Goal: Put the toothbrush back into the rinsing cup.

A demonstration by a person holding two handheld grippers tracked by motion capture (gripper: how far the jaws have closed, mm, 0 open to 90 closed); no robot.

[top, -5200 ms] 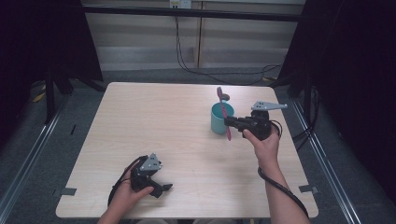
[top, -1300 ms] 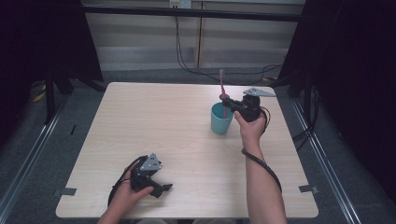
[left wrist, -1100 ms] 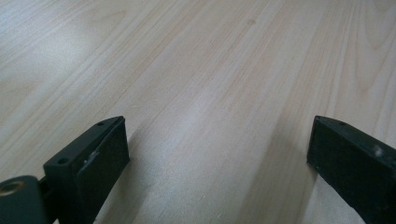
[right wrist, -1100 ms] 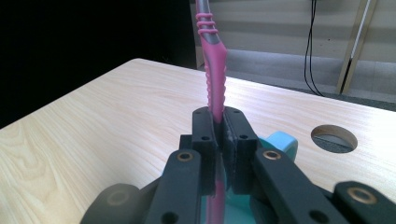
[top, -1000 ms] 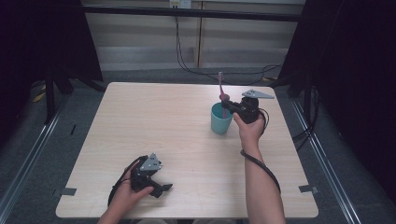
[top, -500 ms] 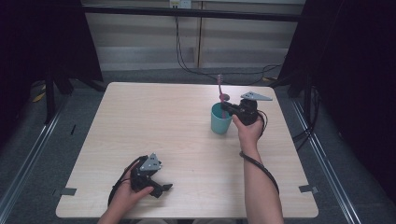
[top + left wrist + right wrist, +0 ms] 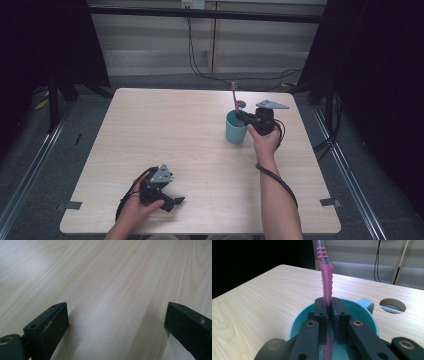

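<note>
two tools: right tool (image 7: 329, 315) clamped on pink plastic toothbrush (image 7: 326, 282), upright in teal plastic mug (image 7: 235, 131) near table (image 7: 150, 130) right edge. left tool (image 7: 117, 322) jaws apart, empty, near front edge. risk: tilting the brush levers the mug over.

Tabletop (image 7: 150, 130): one, light wood, with one round hole (image 7: 240, 104) near its far right.
Cup (image 7: 234, 133): one, teal, far right.
Toothbrush (image 7: 233, 95): one, pink, standing in the cup.
Claws: two, left claw (image 7: 172, 202) near left, right claw (image 7: 241, 116) far right.
</note>
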